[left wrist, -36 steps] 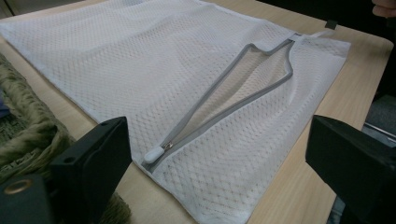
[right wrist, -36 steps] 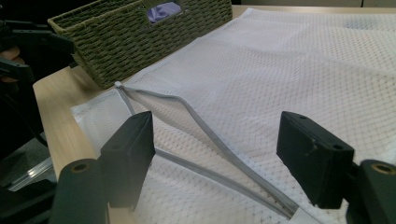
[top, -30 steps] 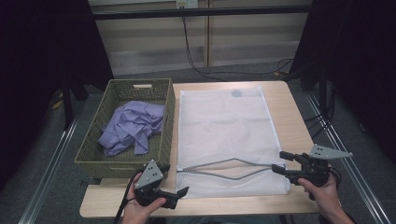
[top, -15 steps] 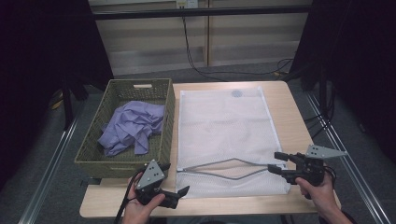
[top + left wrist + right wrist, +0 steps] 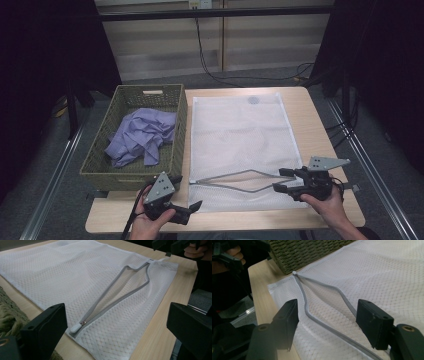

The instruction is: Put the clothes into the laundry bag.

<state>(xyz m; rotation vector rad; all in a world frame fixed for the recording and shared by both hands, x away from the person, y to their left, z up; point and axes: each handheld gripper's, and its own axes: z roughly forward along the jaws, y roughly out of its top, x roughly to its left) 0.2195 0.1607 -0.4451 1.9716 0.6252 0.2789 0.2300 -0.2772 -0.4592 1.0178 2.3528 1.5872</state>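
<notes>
Both jaws wide, holding nothing | left gripper (image 5: 192,206) | right gripper (image 5: 281,180) over mesh bag (image 5: 240,135)

No readable text, label, brand, number or sign appeared anywhere in the three views. The white mesh laundry bag (image 5: 240,135) carried a small round grey mark near its far edge, too blurred to show any lettering. The green woven basket (image 5: 131,172) and the wooden table (image 5: 310,115) bore no writing.
</notes>
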